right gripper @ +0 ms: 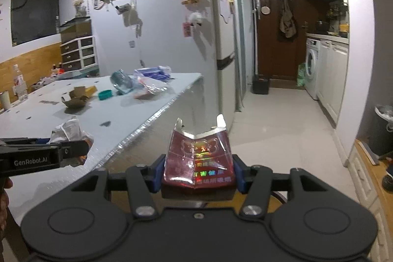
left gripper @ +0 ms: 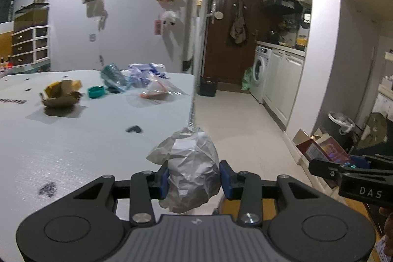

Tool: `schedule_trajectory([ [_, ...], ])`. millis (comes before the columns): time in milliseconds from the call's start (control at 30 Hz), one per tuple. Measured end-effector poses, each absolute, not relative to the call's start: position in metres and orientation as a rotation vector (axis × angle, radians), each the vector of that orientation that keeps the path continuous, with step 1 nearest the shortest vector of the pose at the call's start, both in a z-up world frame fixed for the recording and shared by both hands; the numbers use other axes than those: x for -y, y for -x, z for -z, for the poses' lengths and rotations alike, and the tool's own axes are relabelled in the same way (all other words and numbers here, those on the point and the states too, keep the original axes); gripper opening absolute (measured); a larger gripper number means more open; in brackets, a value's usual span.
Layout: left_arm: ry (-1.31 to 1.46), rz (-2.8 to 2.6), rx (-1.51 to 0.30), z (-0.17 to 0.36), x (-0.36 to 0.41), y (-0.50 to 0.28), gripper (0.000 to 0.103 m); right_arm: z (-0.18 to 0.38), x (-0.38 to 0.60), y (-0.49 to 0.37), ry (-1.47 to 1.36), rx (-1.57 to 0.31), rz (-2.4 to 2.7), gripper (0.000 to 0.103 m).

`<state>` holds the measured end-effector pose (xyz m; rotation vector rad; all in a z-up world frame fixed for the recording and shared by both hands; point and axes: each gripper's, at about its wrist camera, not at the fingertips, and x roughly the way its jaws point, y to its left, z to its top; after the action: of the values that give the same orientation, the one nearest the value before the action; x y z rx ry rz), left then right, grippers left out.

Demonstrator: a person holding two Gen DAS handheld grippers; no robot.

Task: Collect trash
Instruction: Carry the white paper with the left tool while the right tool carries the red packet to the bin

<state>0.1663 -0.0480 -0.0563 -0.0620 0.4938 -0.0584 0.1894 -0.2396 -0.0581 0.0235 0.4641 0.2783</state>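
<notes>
My left gripper (left gripper: 194,179) is shut on a crumpled ball of white paper (left gripper: 190,168), held over the table's right edge. My right gripper (right gripper: 198,172) is shut on a red cigarette pack (right gripper: 199,158) with a torn-open top, out past the table edge above the floor. The paper ball (right gripper: 71,130) and the left gripper (right gripper: 49,155) also show at the left of the right wrist view. The red pack (left gripper: 329,151) and right gripper (left gripper: 348,171) show at the right of the left wrist view. A dark trash bin (left gripper: 342,129) lined with a white bag stands by the right wall.
On the white table (left gripper: 73,151) lie a torn cardboard box (left gripper: 61,95), a teal lid (left gripper: 96,91), a crushed bottle (left gripper: 113,76) and clear plastic bags (left gripper: 159,87). A fridge (right gripper: 221,41), a small black bin (right gripper: 260,84) and a washing machine (right gripper: 312,66) stand beyond.
</notes>
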Motion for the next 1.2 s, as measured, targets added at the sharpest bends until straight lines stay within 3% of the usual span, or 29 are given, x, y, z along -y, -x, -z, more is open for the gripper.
schedule_trajectory([
  [600,0.025,0.183,-0.657,0.108,0.119,-0.221,0.042,0.117,0.305,-0.204,-0.101,-0.588,-0.189,0.055],
  [1200,0.008,0.235,-0.953,0.220,0.156,-0.313,0.042,0.213,0.337,-0.284,-0.294,-0.847,-0.122,0.055],
])
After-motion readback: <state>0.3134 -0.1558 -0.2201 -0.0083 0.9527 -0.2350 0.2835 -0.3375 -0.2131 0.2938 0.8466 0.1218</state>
